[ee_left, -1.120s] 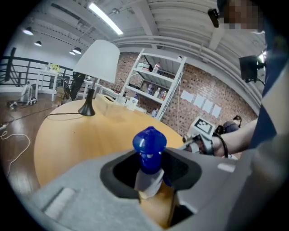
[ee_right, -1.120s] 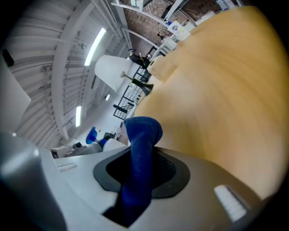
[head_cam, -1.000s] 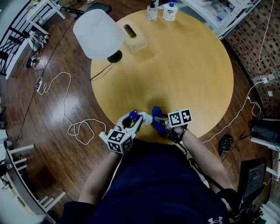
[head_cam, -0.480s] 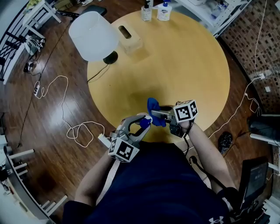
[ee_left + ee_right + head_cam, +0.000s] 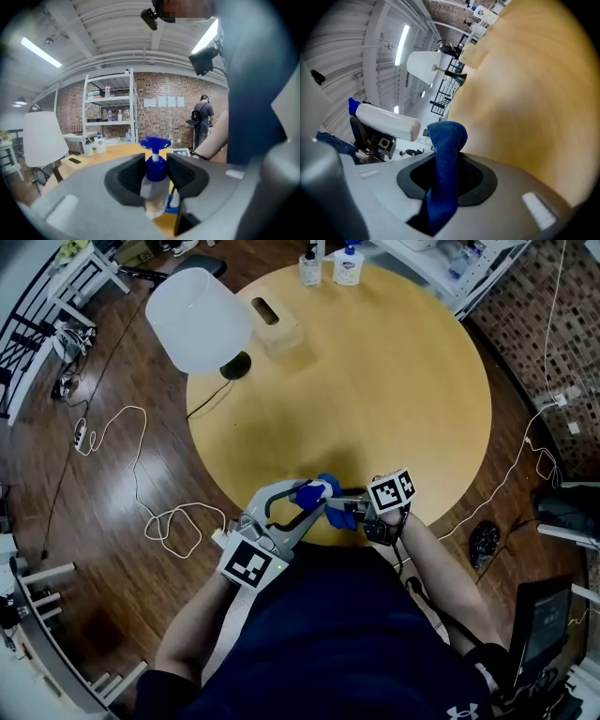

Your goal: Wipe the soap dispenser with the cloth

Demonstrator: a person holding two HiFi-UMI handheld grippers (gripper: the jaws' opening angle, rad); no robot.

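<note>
The soap dispenser (image 5: pixel 317 491), a pale bottle with a blue pump head (image 5: pixel 155 144), is held above the near edge of the round wooden table (image 5: pixel 403 381). My left gripper (image 5: pixel 311 496) is shut on its neck (image 5: pixel 155 168), a pad on each side. My right gripper (image 5: pixel 343 507) is shut on a blue cloth (image 5: pixel 337 513), which sticks up between the pads (image 5: pixel 446 154). The cloth sits right beside the dispenser. In the right gripper view the dispenser (image 5: pixel 386 123) lies sideways, close at the left.
A lamp with a white shade (image 5: pixel 197 320) and a wooden tissue box (image 5: pixel 278 322) stand at the table's far left. Two more bottles (image 5: pixel 327 265) stand at its far edge. Cables (image 5: pixel 141 470) trail over the wooden floor at the left.
My left gripper has lifted the dispenser and rolled it over. The right gripper swung the cloth up and then back down against the dispenser.
</note>
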